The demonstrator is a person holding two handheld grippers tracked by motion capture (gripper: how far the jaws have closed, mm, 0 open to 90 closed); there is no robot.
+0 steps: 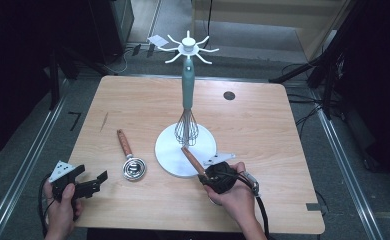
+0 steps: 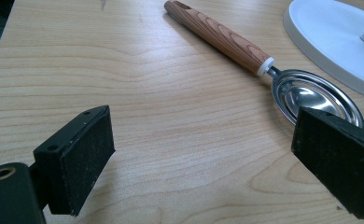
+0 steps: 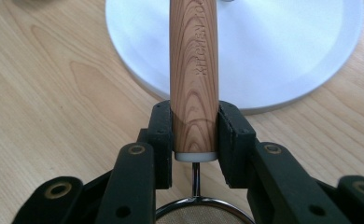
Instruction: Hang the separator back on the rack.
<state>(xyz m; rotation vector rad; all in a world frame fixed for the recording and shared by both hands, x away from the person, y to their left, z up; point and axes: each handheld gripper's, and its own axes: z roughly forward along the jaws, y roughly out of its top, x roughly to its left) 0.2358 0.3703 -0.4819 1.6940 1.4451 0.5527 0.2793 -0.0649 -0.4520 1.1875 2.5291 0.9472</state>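
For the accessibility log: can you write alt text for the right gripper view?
The right gripper is shut on the wooden handle of a strainer, just above its white collar; the wire-mesh rim shows below. Behind lies the white round stand base on a light wooden table.

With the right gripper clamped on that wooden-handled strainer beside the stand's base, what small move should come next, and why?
Probably lift it. The right gripper is shut on the strainer's wooden handle near its mesh end, low over the table by the white stand base. The stand's hooks sit high, with a whisk already hanging, so raising the strainer toward a free hook seems the likely step.
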